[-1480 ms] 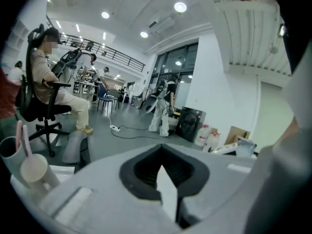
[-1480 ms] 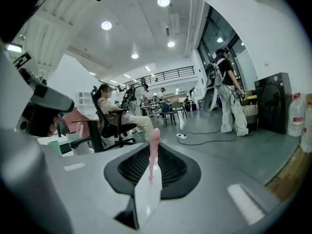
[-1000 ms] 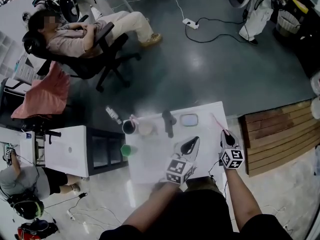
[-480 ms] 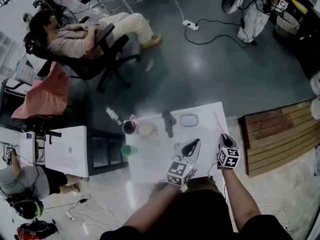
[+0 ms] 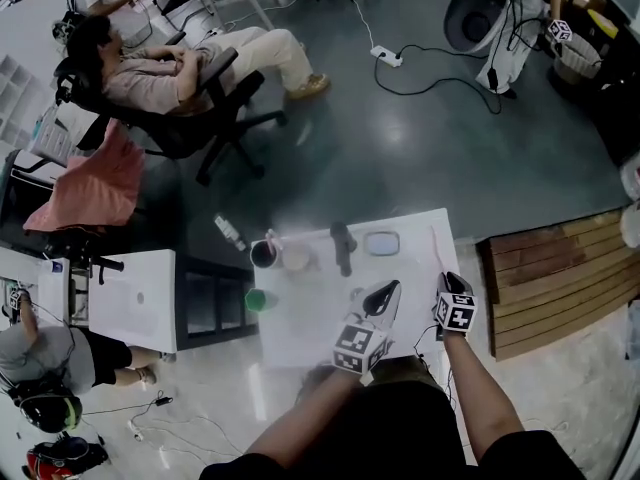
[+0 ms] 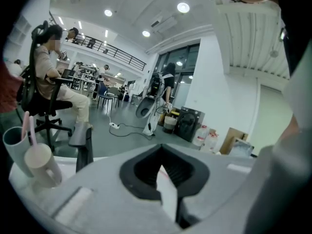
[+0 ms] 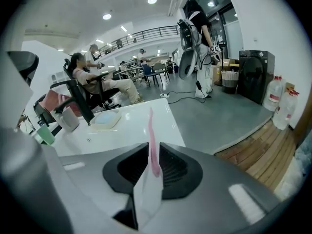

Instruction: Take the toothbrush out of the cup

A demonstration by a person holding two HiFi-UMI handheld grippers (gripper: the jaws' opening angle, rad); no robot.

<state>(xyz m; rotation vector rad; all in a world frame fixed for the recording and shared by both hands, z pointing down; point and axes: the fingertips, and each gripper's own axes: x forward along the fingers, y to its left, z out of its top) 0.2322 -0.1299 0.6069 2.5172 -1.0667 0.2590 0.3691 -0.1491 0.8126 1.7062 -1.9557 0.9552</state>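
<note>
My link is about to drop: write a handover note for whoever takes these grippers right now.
Right gripper: jaws shut on the pink toothbrush, which points out over the white table near its right edge, clear of every cup.
Left gripper: jaws together, nothing in them.
Dark cup, far left, holds a second pink brush; pale cup beside it.
Done: one toothbrush is out.
Left: probably set it down.

Dark glossy floor [image 5: 420, 148]; white power strip [image 5: 385, 56] with black cable lying on it. Wooden platform [image 5: 560, 268] right of white worktop [image 5: 300, 323]. Person [image 5: 170, 68] seated in black office chair [image 5: 225, 118]. Round ceiling lights [image 6: 183, 7], mezzanine railing [image 6: 114, 54], tall windows [image 6: 185, 62], white wall [image 6: 229, 82].
</note>
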